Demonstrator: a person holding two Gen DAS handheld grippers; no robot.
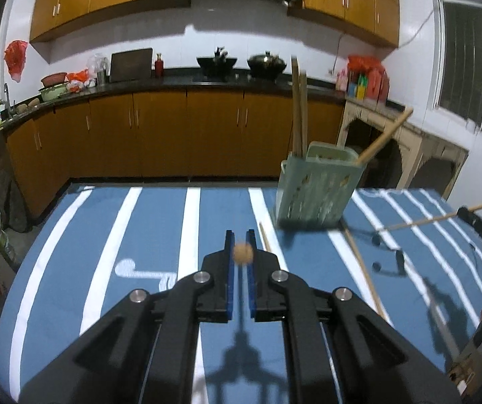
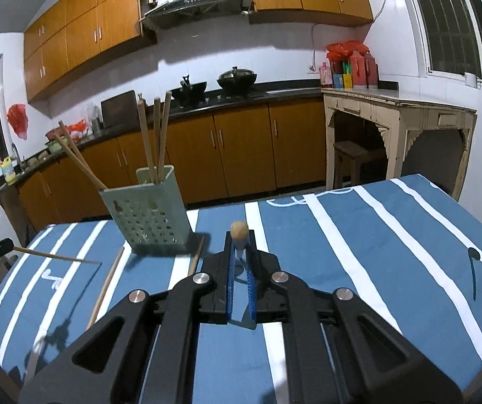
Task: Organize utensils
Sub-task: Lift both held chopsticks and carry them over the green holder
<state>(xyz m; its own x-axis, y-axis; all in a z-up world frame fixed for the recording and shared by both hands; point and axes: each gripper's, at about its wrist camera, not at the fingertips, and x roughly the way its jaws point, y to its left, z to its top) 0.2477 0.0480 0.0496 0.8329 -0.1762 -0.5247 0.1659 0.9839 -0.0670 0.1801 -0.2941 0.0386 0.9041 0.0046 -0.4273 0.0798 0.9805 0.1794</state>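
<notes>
A pale green perforated utensil holder [image 1: 314, 185] [image 2: 146, 212] stands on the blue striped tablecloth with several wooden chopsticks [image 1: 298, 107] [image 2: 155, 138] upright or leaning in it. My left gripper [image 1: 241, 239] is shut on a chopstick [image 1: 243, 253] seen end-on; it also shows in the right wrist view [image 2: 56, 256] at the left, held above the cloth. My right gripper [image 2: 239, 235] is shut on another chopstick [image 2: 239, 230], also end-on; it shows in the left wrist view [image 1: 439, 218] at the right. Two loose chopsticks [image 1: 363, 269] [image 2: 106, 289] lie on the cloth beside the holder.
The table [image 2: 392, 252] is covered by a blue cloth with white stripes. Kitchen cabinets and a counter [image 1: 173, 84] with pots run along the far wall. A cream side table [image 2: 399, 111] stands at the right, beyond the table's far edge.
</notes>
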